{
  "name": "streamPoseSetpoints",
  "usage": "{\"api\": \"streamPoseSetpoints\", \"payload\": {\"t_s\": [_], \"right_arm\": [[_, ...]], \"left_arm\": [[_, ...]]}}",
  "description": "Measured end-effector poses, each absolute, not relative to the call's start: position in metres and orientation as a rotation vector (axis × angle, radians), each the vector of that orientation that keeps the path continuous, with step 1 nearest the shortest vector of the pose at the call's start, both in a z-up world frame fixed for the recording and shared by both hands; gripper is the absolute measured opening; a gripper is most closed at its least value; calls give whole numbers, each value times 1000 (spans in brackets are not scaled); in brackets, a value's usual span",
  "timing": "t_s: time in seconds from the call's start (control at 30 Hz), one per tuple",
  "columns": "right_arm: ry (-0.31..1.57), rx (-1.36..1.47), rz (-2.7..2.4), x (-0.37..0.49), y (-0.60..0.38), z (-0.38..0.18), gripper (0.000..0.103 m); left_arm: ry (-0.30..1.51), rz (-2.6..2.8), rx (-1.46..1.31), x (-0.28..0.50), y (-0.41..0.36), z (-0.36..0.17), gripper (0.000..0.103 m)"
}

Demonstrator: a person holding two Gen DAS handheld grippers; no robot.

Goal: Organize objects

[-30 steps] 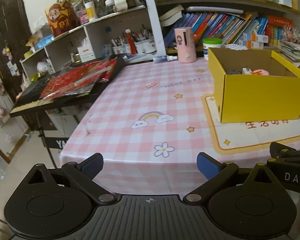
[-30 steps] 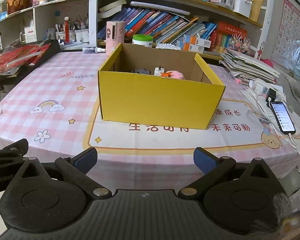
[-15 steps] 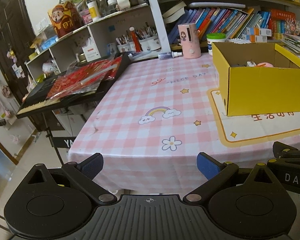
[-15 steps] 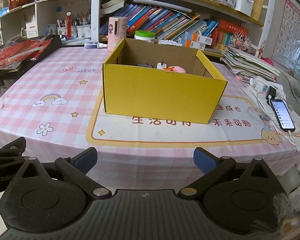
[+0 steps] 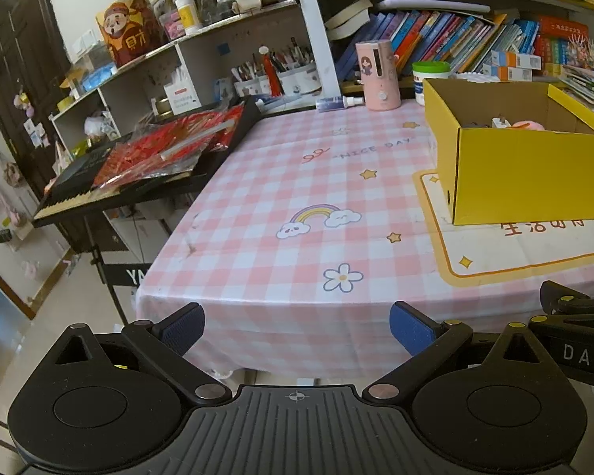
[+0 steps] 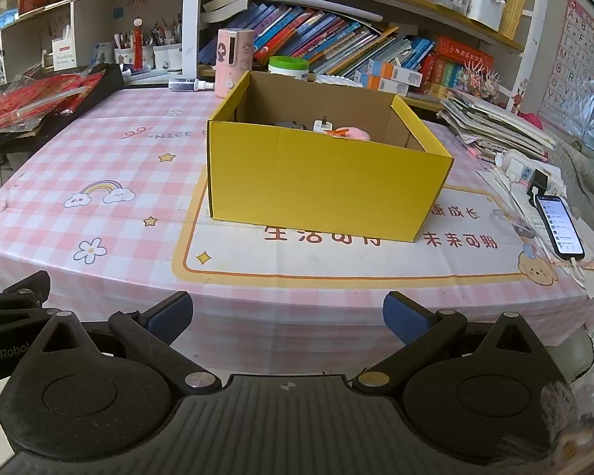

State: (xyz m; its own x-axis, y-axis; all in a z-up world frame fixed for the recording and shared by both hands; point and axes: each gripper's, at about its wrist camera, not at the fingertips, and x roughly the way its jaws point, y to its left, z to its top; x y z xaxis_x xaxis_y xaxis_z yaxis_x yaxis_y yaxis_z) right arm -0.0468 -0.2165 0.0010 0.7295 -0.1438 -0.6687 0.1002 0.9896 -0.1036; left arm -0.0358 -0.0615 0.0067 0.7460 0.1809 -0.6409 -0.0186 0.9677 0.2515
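- Now both tongs spread wide, empty: left gripper [image 5: 297, 326], right gripper [image 6: 287, 316], off the table's near edge.
- Yellow box [image 6: 324, 186] sits mid-table w/ small items inside; looks like the sorting's done.
- Next, I'd guess: check for strays.

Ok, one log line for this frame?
left hand-held gripper open, empty | right hand-held gripper open, empty | yellow box holds items

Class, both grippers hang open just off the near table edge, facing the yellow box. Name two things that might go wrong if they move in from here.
1. The phone lies near the table's right edge with a cable plugged in; the right gripper might snag it.
2. The yellow box has tall walls and partly hides its contents; a low reach by either gripper, including the left gripper, might shove it.
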Motion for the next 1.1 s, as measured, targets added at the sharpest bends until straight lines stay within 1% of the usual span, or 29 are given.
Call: {"api": "streamPoseSetpoints", "payload": {"t_s": [1.1], "right_arm": [[739,-68,-130,-45,-212,1,103]], "left_arm": [[723,104,188,-33,-55,7,101]]}}
